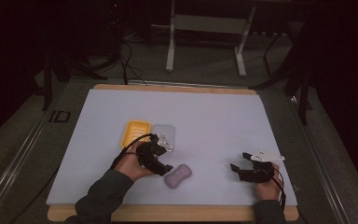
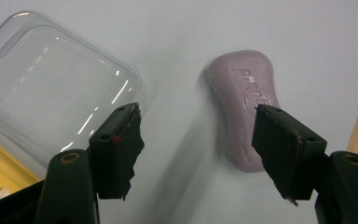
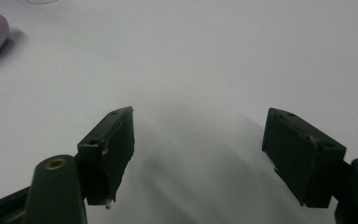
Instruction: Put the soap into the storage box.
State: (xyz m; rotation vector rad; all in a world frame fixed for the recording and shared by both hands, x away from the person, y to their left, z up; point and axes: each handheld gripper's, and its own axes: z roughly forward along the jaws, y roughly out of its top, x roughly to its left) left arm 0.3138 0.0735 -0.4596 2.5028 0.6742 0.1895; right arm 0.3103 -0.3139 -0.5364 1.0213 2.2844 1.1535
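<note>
Plainly, what matters is how the lilac soap bar (image 1: 178,176) lies relative to the left claw (image 1: 160,156). From above, the bar sits on the white counter (image 1: 214,116) just beside that claw, toward the person's edge and a little to its right, while the right claw (image 1: 239,169) rests well apart from it on the far side. So the left hand is much the nearer.

Seen from the left gripper view, the soap bar (image 2: 245,107) stretches away from the camera — its long axis runs roughly along the claw's reach, not across the gap. It lies off-centre, just ahead of the right-hand jaw and partly behind it. The left claw (image 2: 196,137) stands wide apart and empty; I judge a small sideways shift would bring the bar between the jaws. The right claw (image 3: 198,140) is likewise spread with nothing in it.

A clear lid (image 2: 42,88) lies beside a yellow dish (image 1: 135,133). Embossed lettering marks the soap's top — too faint to read with confidence.
</note>
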